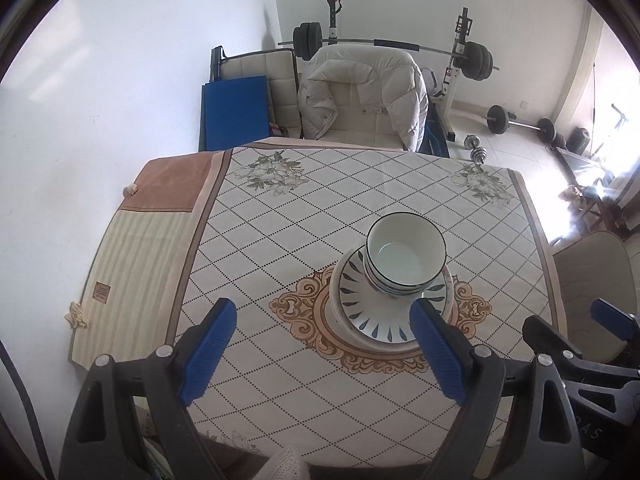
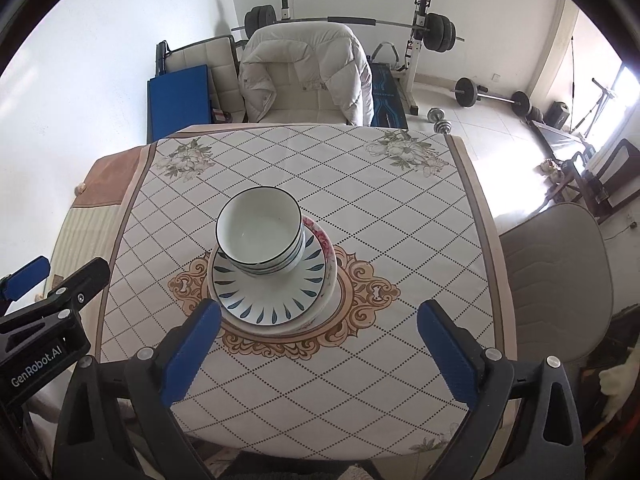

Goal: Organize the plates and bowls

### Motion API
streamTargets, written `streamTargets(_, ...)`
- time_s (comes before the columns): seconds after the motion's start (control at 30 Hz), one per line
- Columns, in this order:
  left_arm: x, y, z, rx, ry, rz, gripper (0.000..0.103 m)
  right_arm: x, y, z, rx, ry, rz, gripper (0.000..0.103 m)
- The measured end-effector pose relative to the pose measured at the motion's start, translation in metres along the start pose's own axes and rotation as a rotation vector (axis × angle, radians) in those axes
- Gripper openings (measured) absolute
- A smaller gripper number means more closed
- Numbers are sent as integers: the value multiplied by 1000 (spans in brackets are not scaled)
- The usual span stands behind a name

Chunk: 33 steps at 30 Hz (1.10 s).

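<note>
Ceramic stack, centre of the worktop on the ornate medallion: bowls nested on top, blue-leaf plate under them, at least one more plate below.

Left wrist view: left gripper is wide, blue fingers holding nothing, only cloth between them. Stack sits far-right of the gap; the right-hand finger overlaps the plate rim in the picture, but I can't tell whether it touches. Other gripper's finger is visible at the right edge. Far side: chair with a white jacket, barbell rack behind.

Right wrist view: right gripper also wide, nothing gripped. Stack sits just beyond and left of centre, apart from both fingers. Top bowl is white inside with a dark rim line, and leans slightly. A pink-flowered plate rim peeks out on the right under the blue-leaf one. Left gripper body is at the left edge.

Handling, my read: glazed ware, so stiff, slick and chip-prone, and the full stack is probably heavy for one pinch. Bowls: grip across the wall at the rim, one finger inside. Plates: pinch the rim edge, or support from both sides. Stacking looks done.
</note>
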State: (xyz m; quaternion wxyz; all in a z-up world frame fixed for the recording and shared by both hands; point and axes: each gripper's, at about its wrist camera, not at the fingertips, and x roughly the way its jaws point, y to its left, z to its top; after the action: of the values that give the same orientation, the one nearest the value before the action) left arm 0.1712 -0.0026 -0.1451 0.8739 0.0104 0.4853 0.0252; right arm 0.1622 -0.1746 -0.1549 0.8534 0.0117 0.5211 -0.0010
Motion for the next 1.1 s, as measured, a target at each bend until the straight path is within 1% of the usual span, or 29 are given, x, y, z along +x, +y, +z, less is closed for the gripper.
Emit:
streamTargets(0.1,-27,-5,-13,-8,-38,21,89,-24,-5,-11,-3,-23,7,100)
streamTargets(0.2,-53,-9,-25,-26,-56,36,89,-49,-11,-24,-10,-50,10,100)
streamTargets(0.3,-74,-9,-36,-52,-63,19,89,-75,-15,-37,-23,-70,16,100)
streamTargets(0.43,-105,-11,-49,-58,-92,14,89,-112,-21,-55,-33,-111,18,100)
streamTargets(0.53,-125,-14,-56,-45,-91,3,89,-141,-25,-66,-37,-144,9,100)
streamTargets(0.63,-138,-19,-61,-2,-71,-19,89,-168,-27,-76,-30,-178,-10,100)
streamTargets(0.73,-154,-17,-68,17,-101,-17,89,-194,-27,-86,-14,-215,-38,100)
streamTargets(0.87,-174,-6,-77,12,-122,-7,89,-221,-24,-100,17,-242,-59,100)
streamTargets(1.0,-191,4,-84,5,-132,-26,89,-251,-14,-117,11,-279,-74,100)
streamTargets(1.1,-202,8,-87,14,-145,-38,89,-265,-7,-125,7,-289,-87,100)
